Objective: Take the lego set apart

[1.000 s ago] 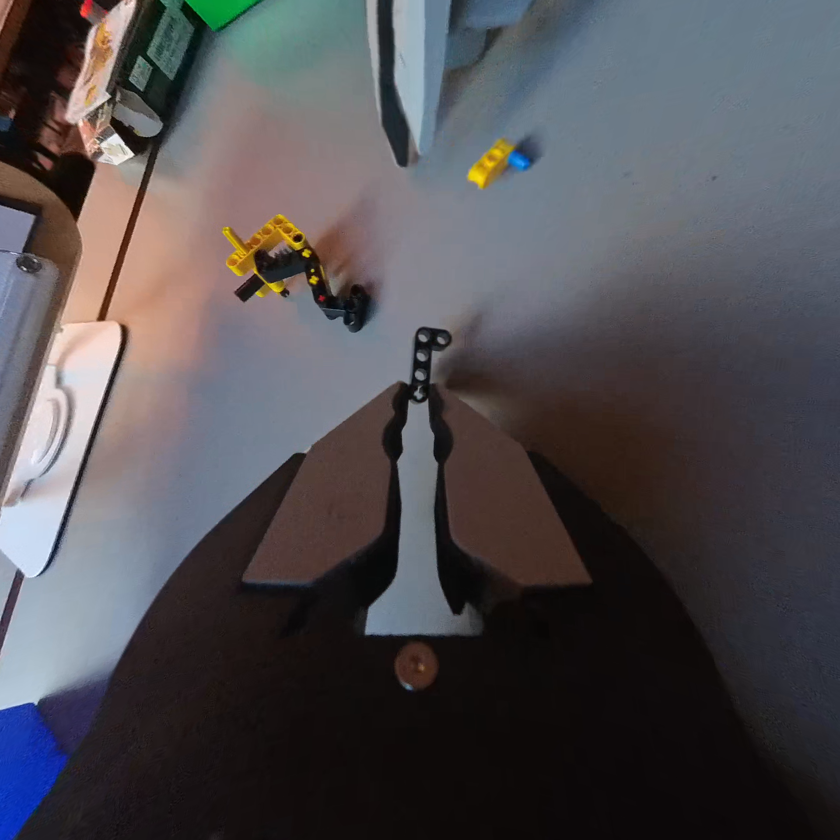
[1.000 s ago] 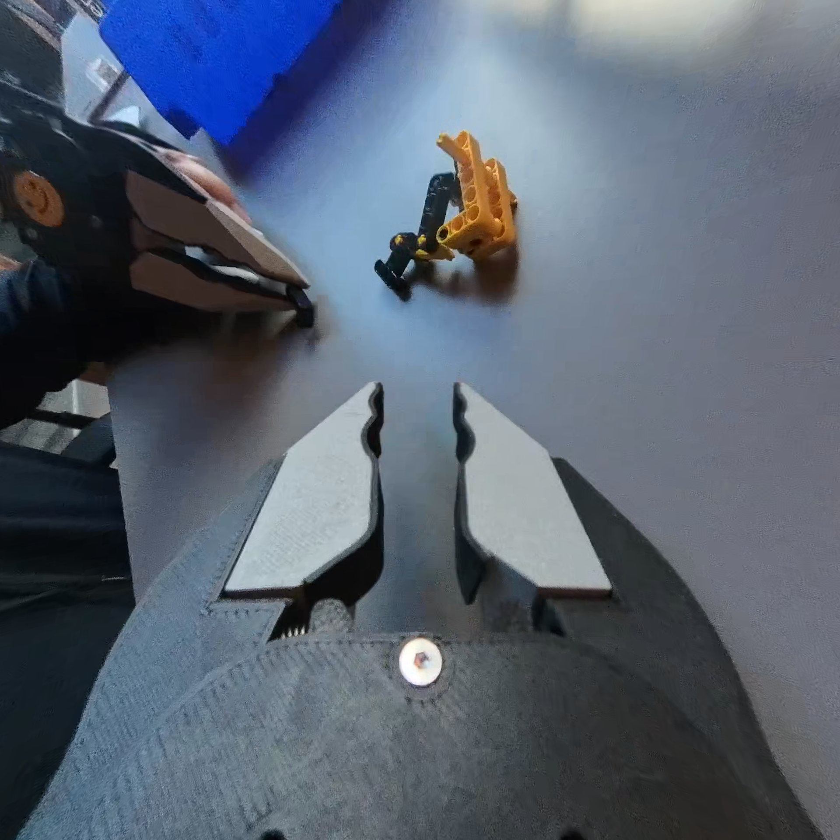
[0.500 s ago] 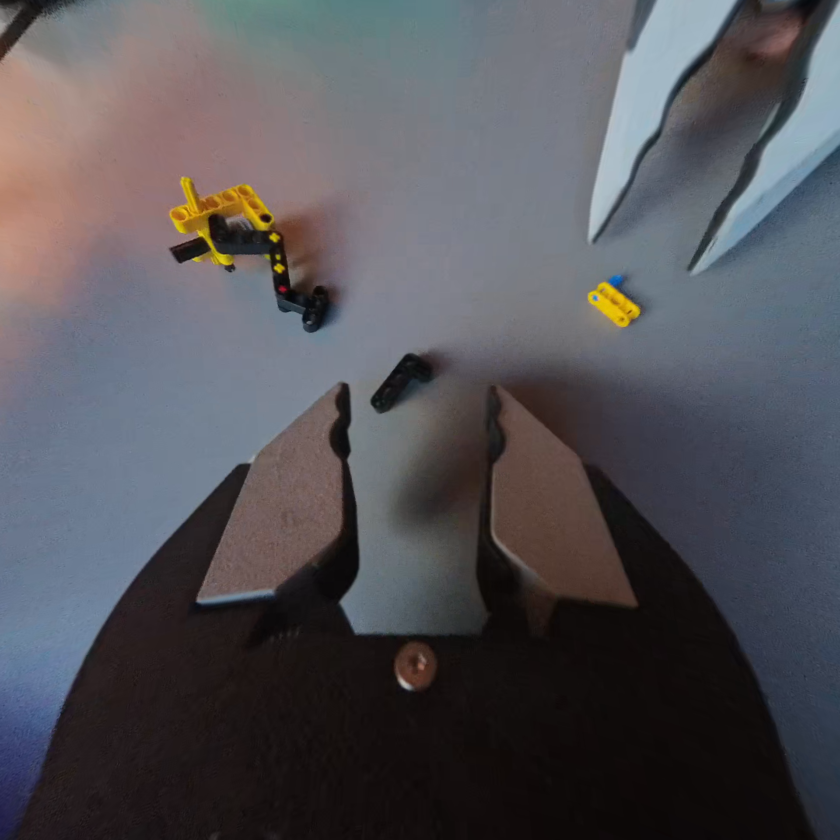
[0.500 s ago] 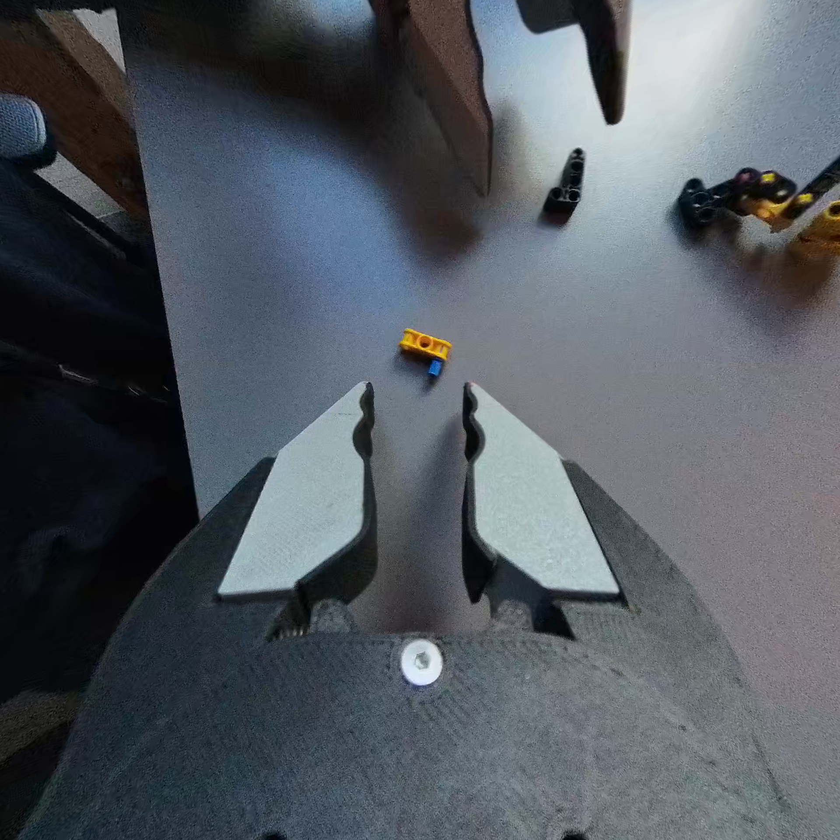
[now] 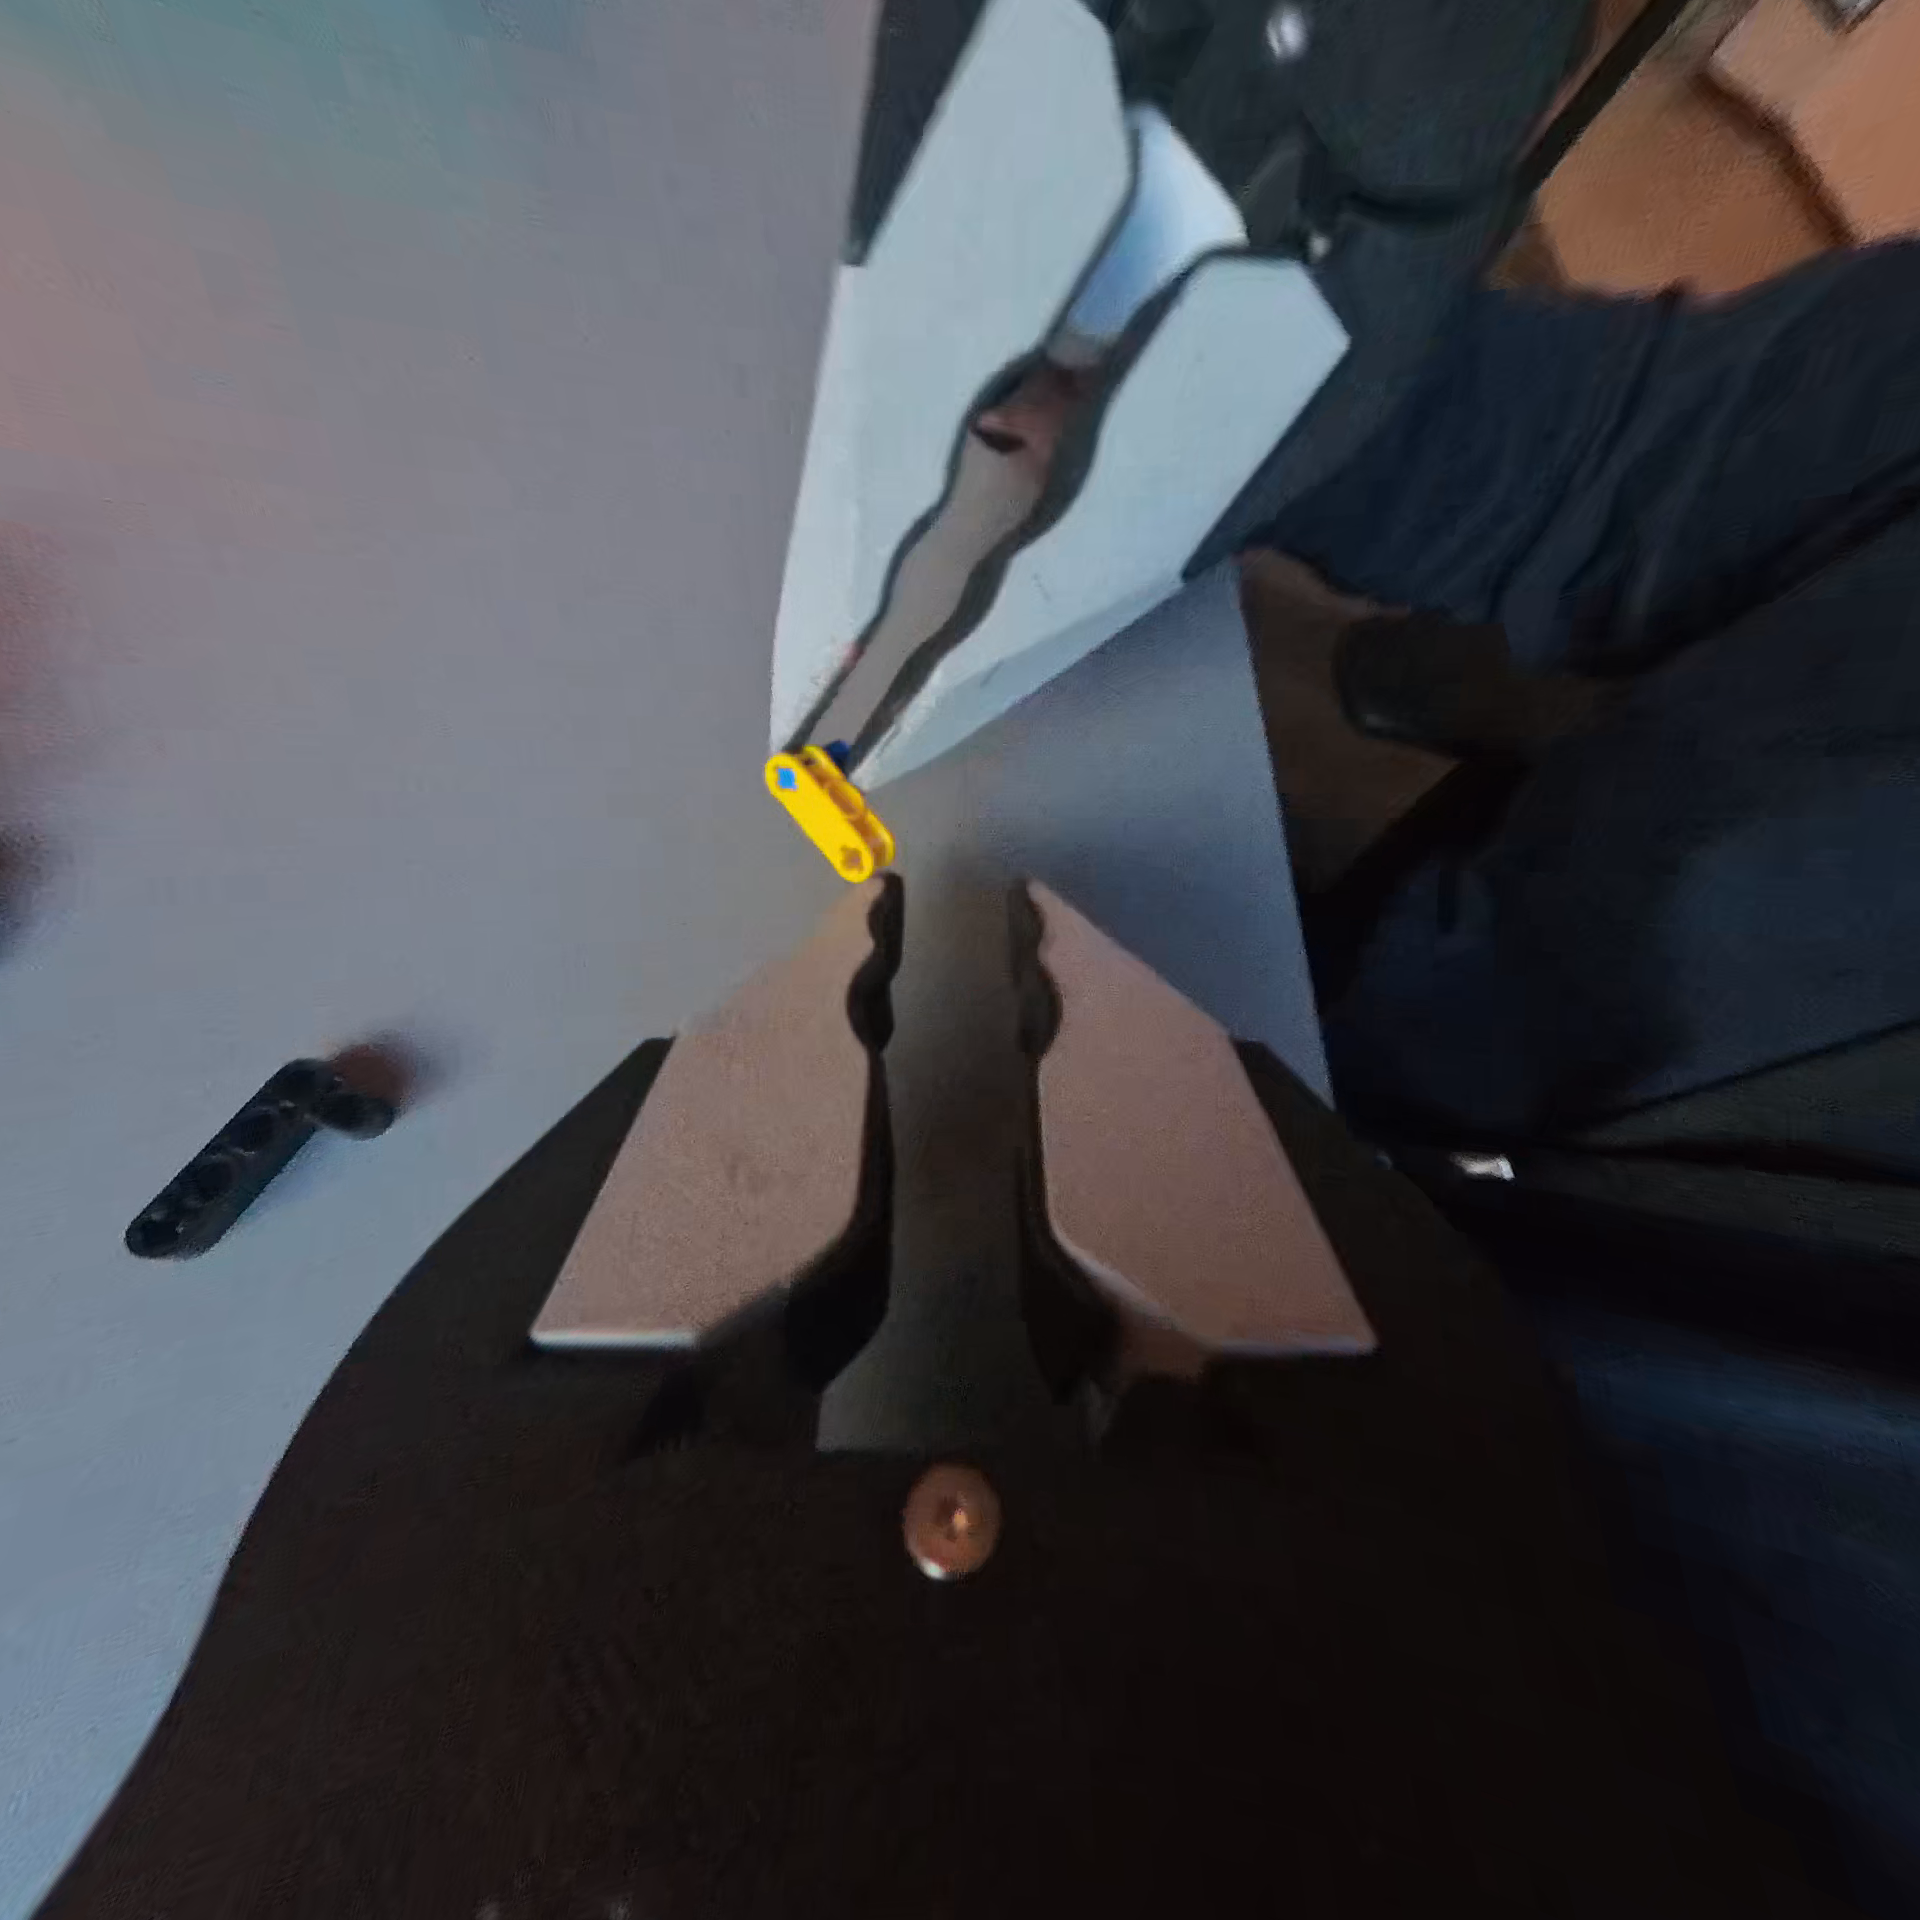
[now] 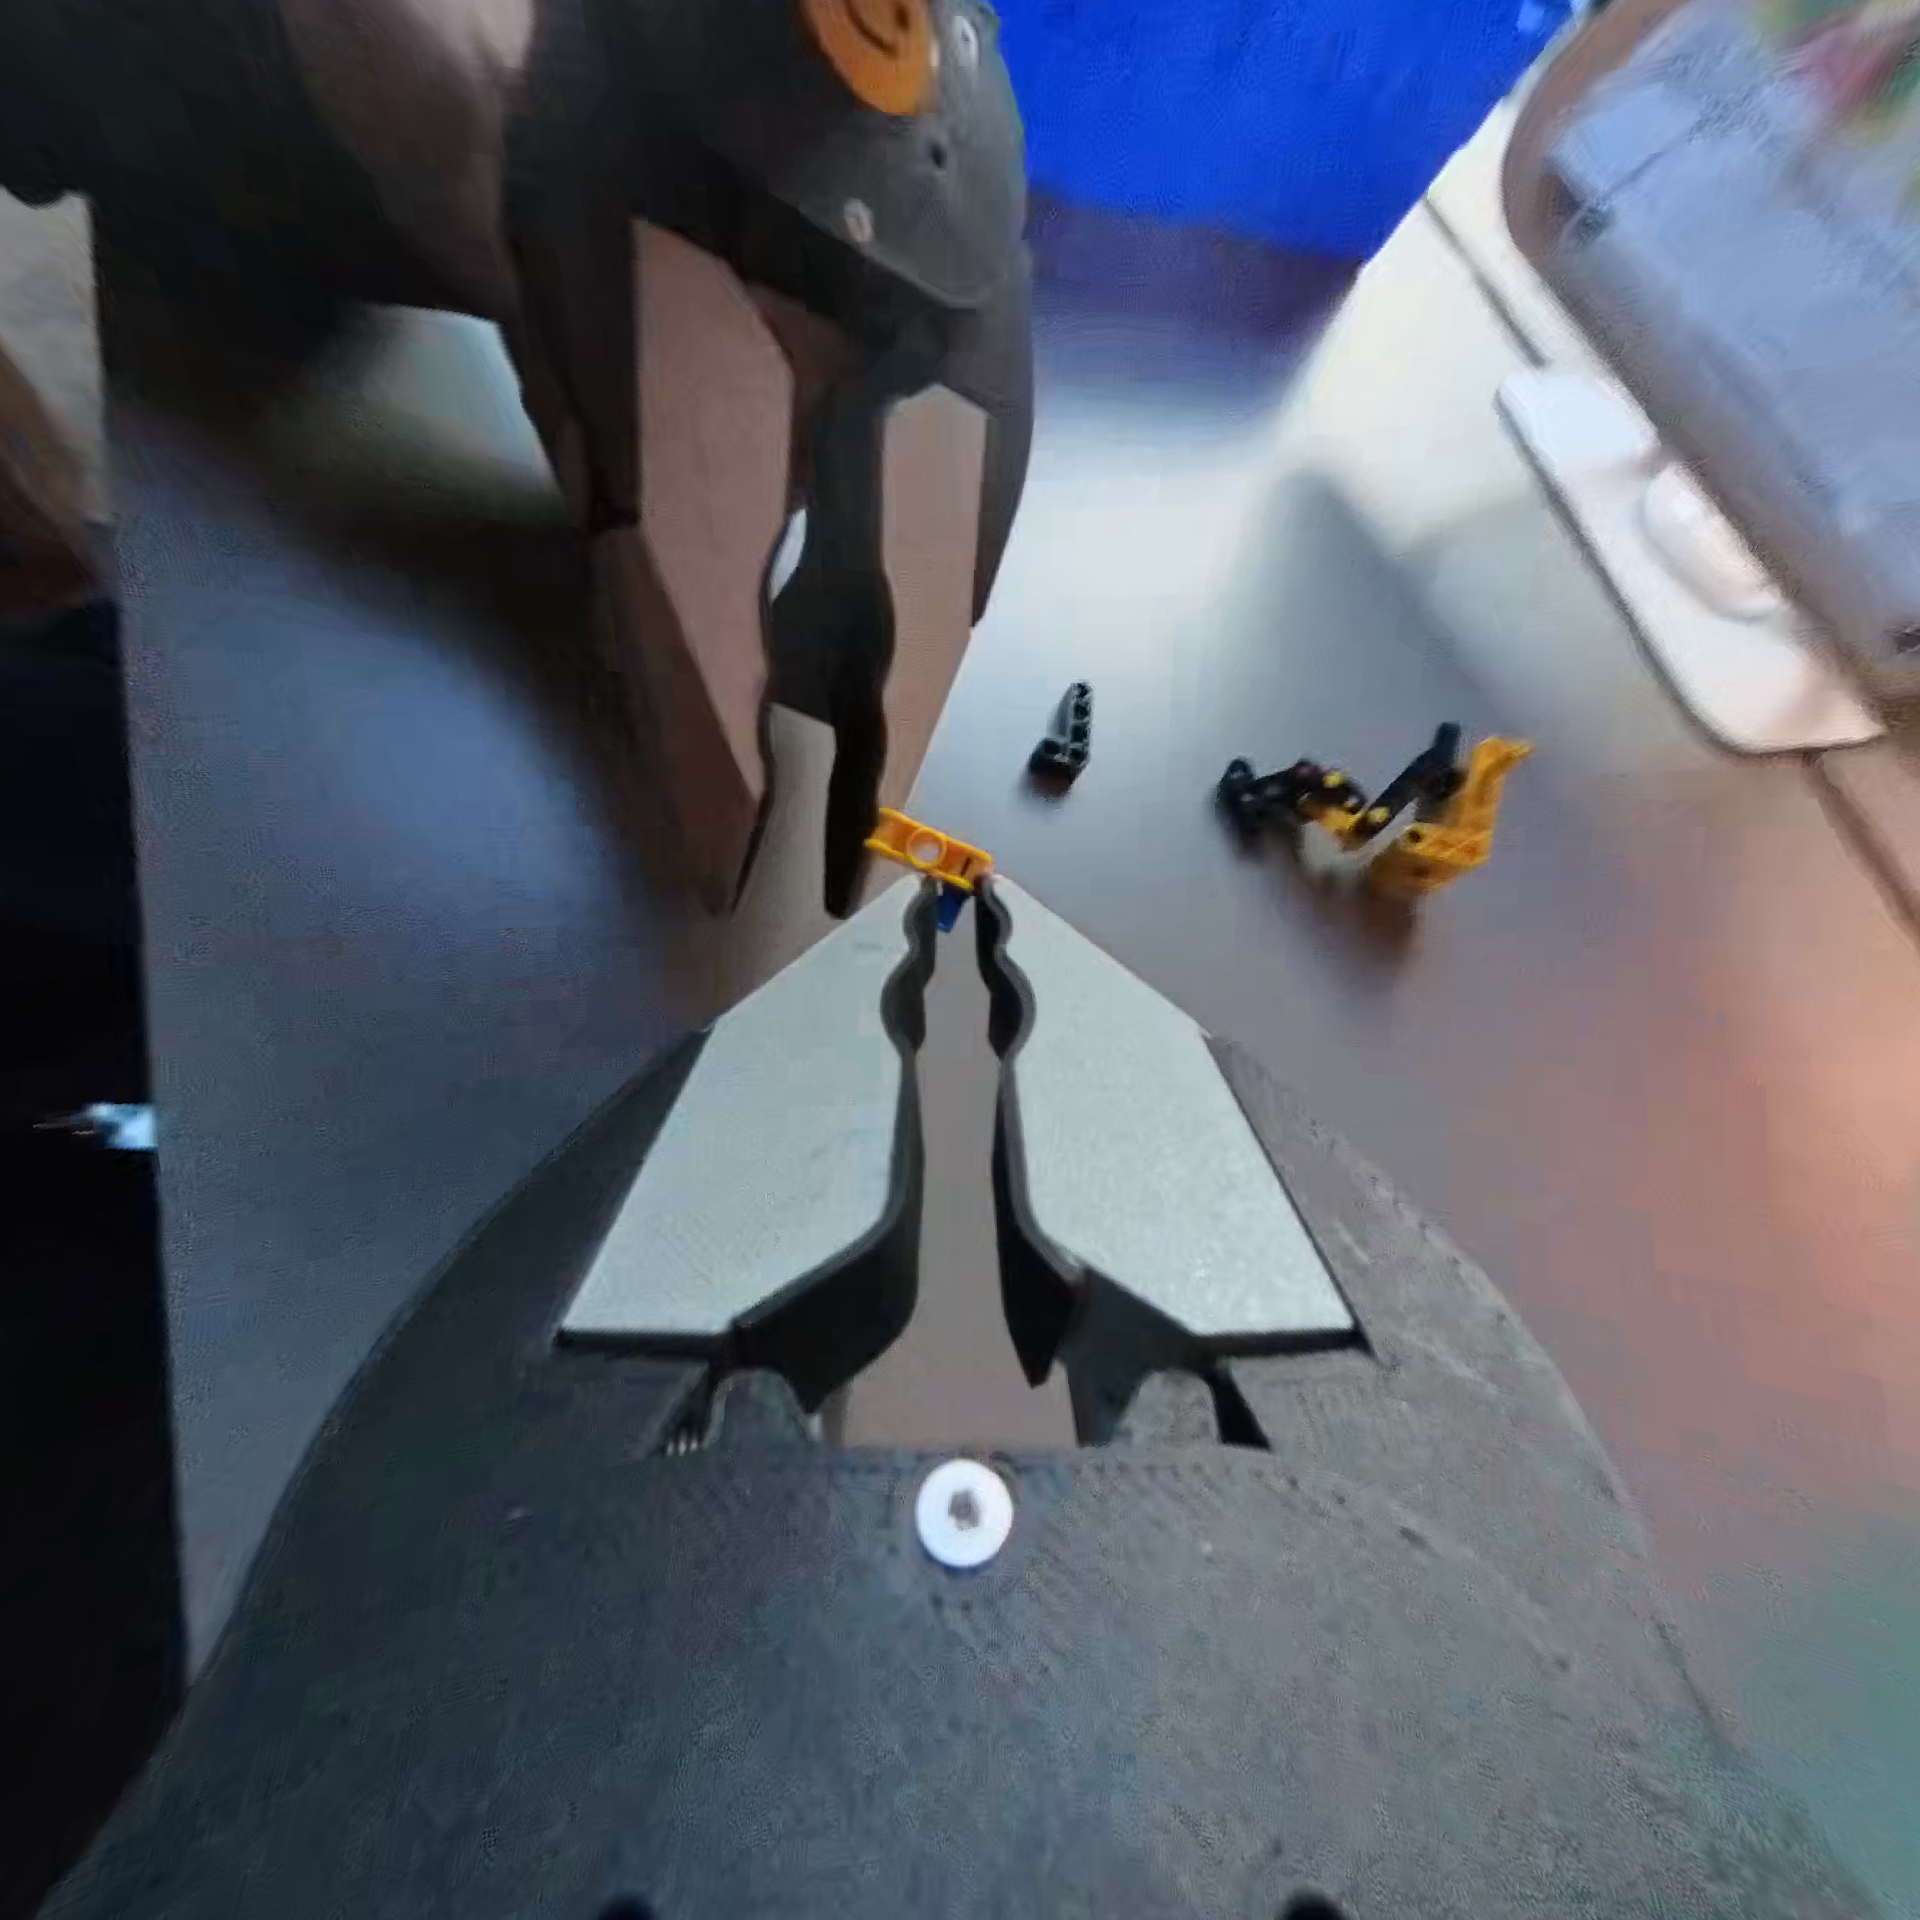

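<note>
The right hand-held gripper [image 6: 951, 883] is pressed nearly together, its tips pinching the blue pin [image 6: 948, 910] that sticks out of a small yellow lego piece [image 6: 928, 848]. In the left wrist view the same yellow piece [image 5: 828, 814] sits at those pale tips, just beyond the left hand-held gripper [image 5: 954, 883], whose jaws are spread a little with nothing between them; its left fingertip is just beside the yellow piece, and whether they touch cannot be told. A loose black beam [image 5: 255, 1148] lies on the grey table [image 5: 416, 623] to the near left. In the right wrist view that black beam [image 6: 1064, 731] lies farther off, and right of it rests the remaining yellow-and-black lego assembly [image 6: 1382, 816]. A blue object [image 6: 1247, 114] lies at the far edge, and a white tray [image 6: 1662, 582] at the far right.
</note>
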Available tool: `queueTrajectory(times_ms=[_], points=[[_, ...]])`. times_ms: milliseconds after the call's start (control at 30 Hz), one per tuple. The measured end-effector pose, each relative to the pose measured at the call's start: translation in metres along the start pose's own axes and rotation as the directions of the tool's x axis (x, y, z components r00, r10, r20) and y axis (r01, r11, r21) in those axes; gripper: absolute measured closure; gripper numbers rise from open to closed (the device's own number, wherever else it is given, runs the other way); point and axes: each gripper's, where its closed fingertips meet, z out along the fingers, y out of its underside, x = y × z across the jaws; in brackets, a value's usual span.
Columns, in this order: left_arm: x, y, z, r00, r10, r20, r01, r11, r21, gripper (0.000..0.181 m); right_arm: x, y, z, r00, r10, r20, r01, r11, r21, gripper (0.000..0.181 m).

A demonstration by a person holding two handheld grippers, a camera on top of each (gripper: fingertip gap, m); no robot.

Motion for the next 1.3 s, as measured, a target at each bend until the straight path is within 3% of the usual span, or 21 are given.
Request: queueTrajectory(times_ms=[33,133,233,333,533,600,667,733,800,967,1300], points=[[-0.003,-0.006,-0.006,0.999,-0.041,-0.016,0.042,0.998,0.048,0.159,0.003,-0.005,-0.004,0.995,-0.082,-0.061,0.083,0.996,0.015,0.177],[-0.014,-0.009,-0.016,0.993,-0.113,-0.023,0.114,0.988,0.106,0.15,0.004,-0.015,-0.011,0.944,-0.271,-0.188,0.275,0.962,-0.005,0.177],[-0.001,-0.022,-0.017,0.977,-0.156,-0.149,0.179,0.97,0.163,0.143,0.007,-0.022,-0.011,0.868,-0.397,-0.298,0.4,0.915,-0.053,0.177],[0.005,-0.029,-0.018,0.959,-0.168,-0.227,0.212,0.959,0.188,0.153,0.005,-0.024,-0.009,0.783,-0.516,-0.348,0.509,0.853,-0.119,0.177],[-0.005,-0.029,-0.024,0.983,-0.113,-0.142,0.142,0.967,0.212,0.175,-0.002,-0.024,-0.007,0.679,-0.627,-0.381,0.612,0.771,-0.178,0.177],[-0.007,-0.027,-0.023,0.994,-0.067,-0.086,0.083,0.976,0.2,0.176,-0.002,-0.024,-0.006,0.703,-0.607,-0.37,0.601,0.785,-0.148,0.176],[-0.009,-0.029,-0.026,1.0,0.002,-0.026,0.003,0.979,0.205,0.176,-0.002,-0.022,-0.008,0.797,-0.511,-0.322,0.516,0.853,-0.076,0.172],[-0.011,-0.034,-0.031,0.998,0.057,0.033,-0.063,0.973,0.224,0.176,-0.006,-0.017,-0.009,0.93,-0.322,-0.178,0.329,0.944,0.011,0.161],[-0.013,-0.03,-0.031,0.989,0.118,0.087,-0.132,0.975,0.179,0.176,-0.004,-0.019,-0.011,0.988,-0.14,-0.06,0.143,0.988,0.058,0.154],[-0.009,-0.03,-0.025,0.969,0.209,0.13,-0.226,0.965,0.133,0.176,-0.007,-0.015,-0.007,0.996,-0.057,0.073,0.054,0.998,0.033,0.174],[-0.018,-0.021,-0.021,0.955,0.218,0.203,-0.236,0.969,0.068,0.176,-0.004,-0.012,0.005,0.995,0.004,0.095,-0.004,1.0,0.002,0.178]])
